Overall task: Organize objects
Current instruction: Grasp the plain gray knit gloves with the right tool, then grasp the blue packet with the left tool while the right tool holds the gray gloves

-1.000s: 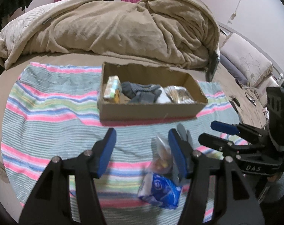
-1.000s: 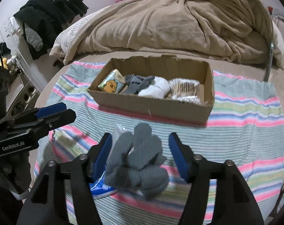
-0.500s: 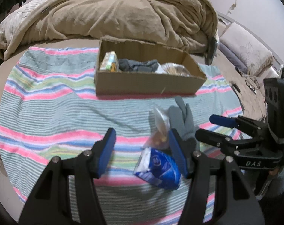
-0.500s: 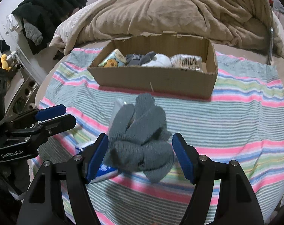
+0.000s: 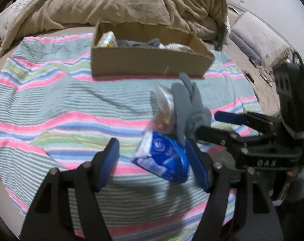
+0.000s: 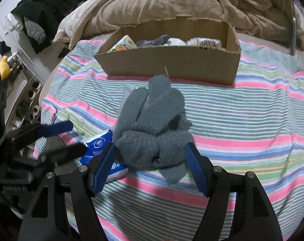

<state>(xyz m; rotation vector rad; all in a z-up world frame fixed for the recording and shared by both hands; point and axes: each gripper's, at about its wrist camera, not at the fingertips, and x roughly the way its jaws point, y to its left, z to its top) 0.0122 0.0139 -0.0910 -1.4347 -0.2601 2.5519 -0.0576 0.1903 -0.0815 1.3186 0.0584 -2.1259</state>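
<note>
A pair of grey knit gloves (image 6: 152, 124) lies on the striped cloth (image 6: 242, 120), and my right gripper (image 6: 151, 167) is open with its jaws on either side of the cuffs. A blue tissue pack (image 5: 162, 158) lies between the jaws of my open left gripper (image 5: 152, 162), close to the right jaw. A clear plastic bag (image 5: 164, 108) of small items lies behind it, beside the gloves (image 5: 188, 104). The cardboard box (image 6: 172, 64) stands further back with a snack pack, socks and other items inside.
A brown blanket (image 5: 122, 4) is heaped behind the box. Dark clothes (image 6: 43, 6) hang at the left, with a shelf and a yellow toy (image 6: 0, 70) below. The right gripper's body (image 5: 262, 140) shows at the right in the left wrist view.
Both grippers have moved down and forward. The left gripper now straddles the tissue pack and the right gripper straddles the gloves' cuffs. Both stay open.
</note>
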